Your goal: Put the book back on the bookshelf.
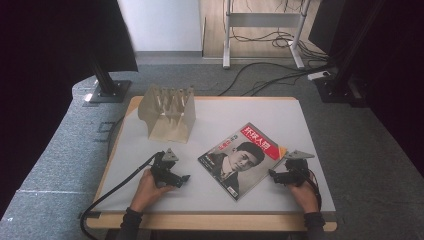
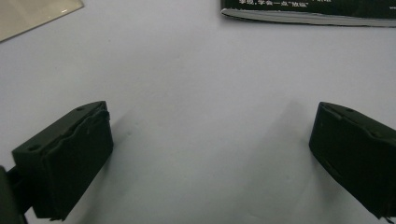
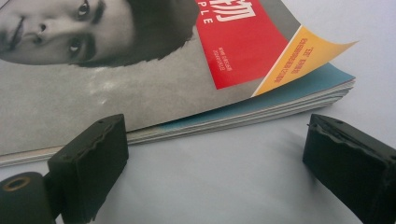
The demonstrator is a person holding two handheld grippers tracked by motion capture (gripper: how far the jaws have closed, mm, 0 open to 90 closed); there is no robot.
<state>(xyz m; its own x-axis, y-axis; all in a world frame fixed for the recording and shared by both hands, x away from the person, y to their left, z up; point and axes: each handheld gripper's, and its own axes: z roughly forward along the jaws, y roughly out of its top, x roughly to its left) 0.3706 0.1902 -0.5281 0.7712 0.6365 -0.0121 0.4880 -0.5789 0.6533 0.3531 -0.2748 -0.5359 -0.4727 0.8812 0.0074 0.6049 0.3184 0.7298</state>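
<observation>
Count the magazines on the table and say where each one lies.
1. The magazine lies flat, cover up, on the table, between the left tool and the right tool, nearer the right one. The wooden rack holds no magazine.

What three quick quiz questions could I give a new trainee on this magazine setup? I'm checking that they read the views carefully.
1. True or false: the right hand-held gripper is shut on the magazine.
2. Which corner detail shows the magazine's cover isn't flat?
3. Multiple choice: the wooden rack stands A) on the magazine, B) beyond the left hand-held gripper, C) off the table.

Key: 1 false, its jaws are wide open short of the edge; 2 the cover's yellow corner curls up; 3 B.
</observation>
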